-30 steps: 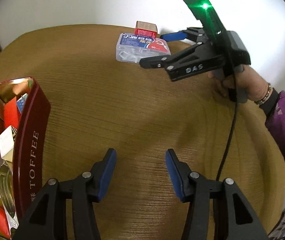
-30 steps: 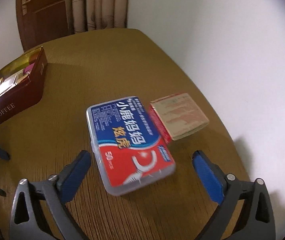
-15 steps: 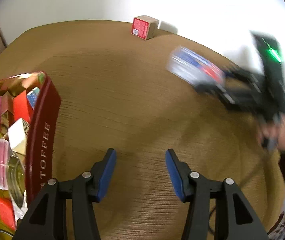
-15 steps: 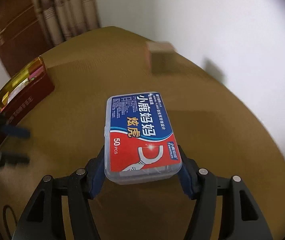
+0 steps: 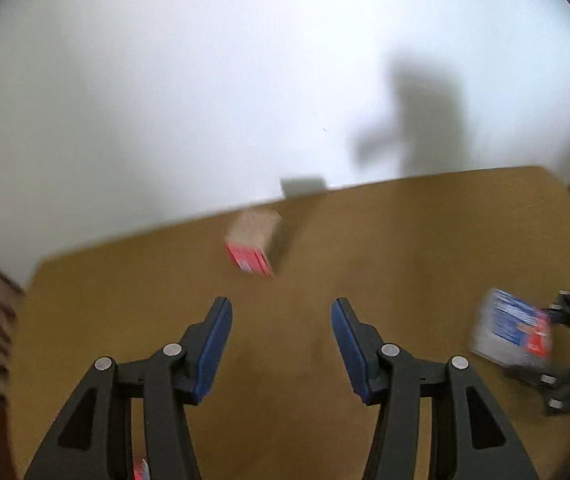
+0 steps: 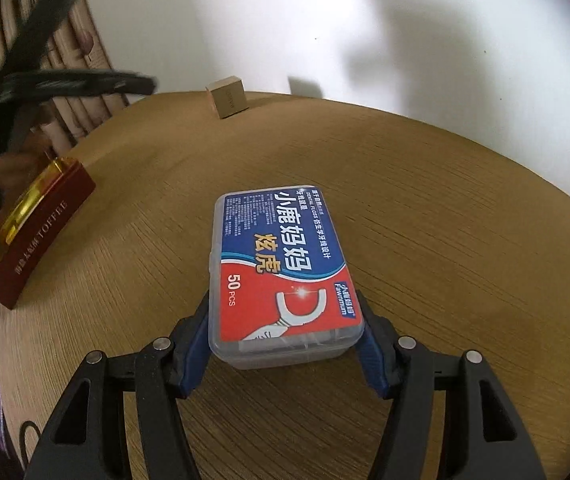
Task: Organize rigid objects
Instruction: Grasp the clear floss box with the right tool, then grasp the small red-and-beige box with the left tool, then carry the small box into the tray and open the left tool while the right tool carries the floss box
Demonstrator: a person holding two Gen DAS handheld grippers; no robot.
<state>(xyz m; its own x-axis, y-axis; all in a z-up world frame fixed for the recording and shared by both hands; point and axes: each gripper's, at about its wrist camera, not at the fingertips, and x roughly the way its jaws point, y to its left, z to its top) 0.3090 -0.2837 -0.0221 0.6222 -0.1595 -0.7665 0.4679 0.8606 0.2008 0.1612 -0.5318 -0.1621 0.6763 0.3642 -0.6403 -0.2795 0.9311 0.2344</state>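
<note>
The floss box (image 6: 283, 276) sits clenched between the blue pads of my right tongs (image 6: 285, 328), held by its long sides near the end closest to me, label up and carried just above the desk (image 6: 445, 240), not resting on it. The grip is only on the near end, so most of the box sticks out ahead of the pads; I judge that the main thing now is to keep the squeeze even and the wrist level so the smooth plastic does not pivot or slide out. The place it belongs, as I read it, is the red toffee tin (image 6: 41, 232) off to the left near the desk's edge, so I should swing across low, come over the tin's gold rim with the box's far end first, and let go only once it is well inside. My left tongs (image 5: 281, 344) are released, with nothing between the pads, and point at the small cardboard box (image 5: 255, 246) standing near the wall. In the right view they are blurred above the tin, so I must watch that the two tools do not cross there. I would guess that box is the next pick.
</note>
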